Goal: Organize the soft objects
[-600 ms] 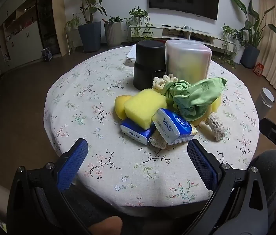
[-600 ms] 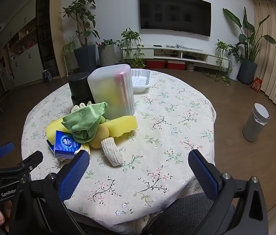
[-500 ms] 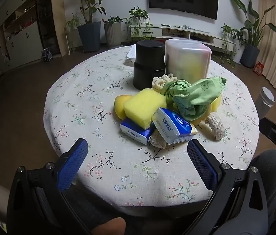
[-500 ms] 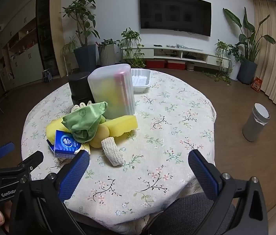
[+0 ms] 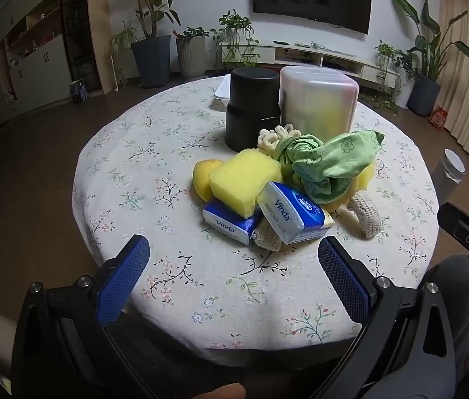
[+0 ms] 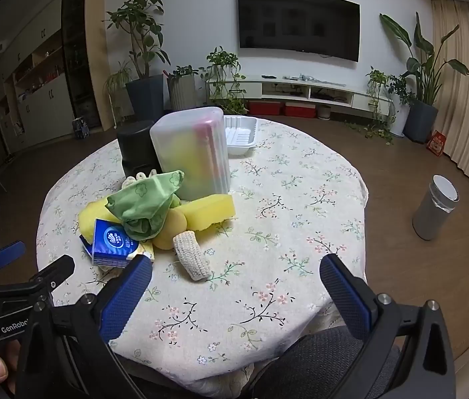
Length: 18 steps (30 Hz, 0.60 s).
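**Soft things heaped at the left of a round table**

The right gripper hangs over the near edge of the flowered tablecloth, its blue-padded jaws spread wide with nothing between them. Ahead and to the left lies a pile: a green cloth draped over yellow sponges, a blue tissue pack leaning at the front, and a cream knitted piece just beside it. Behind stand a frosted plastic container, a black cylinder and what looks like a white tray. The left gripper shows at the left edge.
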Tool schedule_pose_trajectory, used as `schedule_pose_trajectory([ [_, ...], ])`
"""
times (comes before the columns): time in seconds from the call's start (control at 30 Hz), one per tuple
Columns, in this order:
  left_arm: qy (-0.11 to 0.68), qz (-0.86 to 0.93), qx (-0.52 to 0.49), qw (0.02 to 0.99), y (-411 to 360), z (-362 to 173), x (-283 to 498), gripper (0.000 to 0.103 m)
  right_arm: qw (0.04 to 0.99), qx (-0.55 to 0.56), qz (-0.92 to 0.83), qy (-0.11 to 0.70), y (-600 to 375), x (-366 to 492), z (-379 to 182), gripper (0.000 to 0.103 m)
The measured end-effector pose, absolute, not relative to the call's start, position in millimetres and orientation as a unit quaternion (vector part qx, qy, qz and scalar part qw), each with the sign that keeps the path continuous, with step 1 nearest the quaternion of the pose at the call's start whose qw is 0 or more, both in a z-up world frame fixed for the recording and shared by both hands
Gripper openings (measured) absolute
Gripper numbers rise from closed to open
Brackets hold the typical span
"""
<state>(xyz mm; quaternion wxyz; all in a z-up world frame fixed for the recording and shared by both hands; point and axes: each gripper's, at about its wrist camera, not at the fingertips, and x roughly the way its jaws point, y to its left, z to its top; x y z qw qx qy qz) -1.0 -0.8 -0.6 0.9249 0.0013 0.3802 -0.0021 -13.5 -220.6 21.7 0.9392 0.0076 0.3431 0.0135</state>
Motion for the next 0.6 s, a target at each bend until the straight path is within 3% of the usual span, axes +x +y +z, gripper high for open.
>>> schedule_pose_trajectory([
  [0.6, 0.381, -0.002, 0.000, 0.925, -1.1, -1.8, -1.4, 0.103, 0.939, 0.008, 0.014, 0.344, -219.9, -14.4, 20.9, 0.103],
])
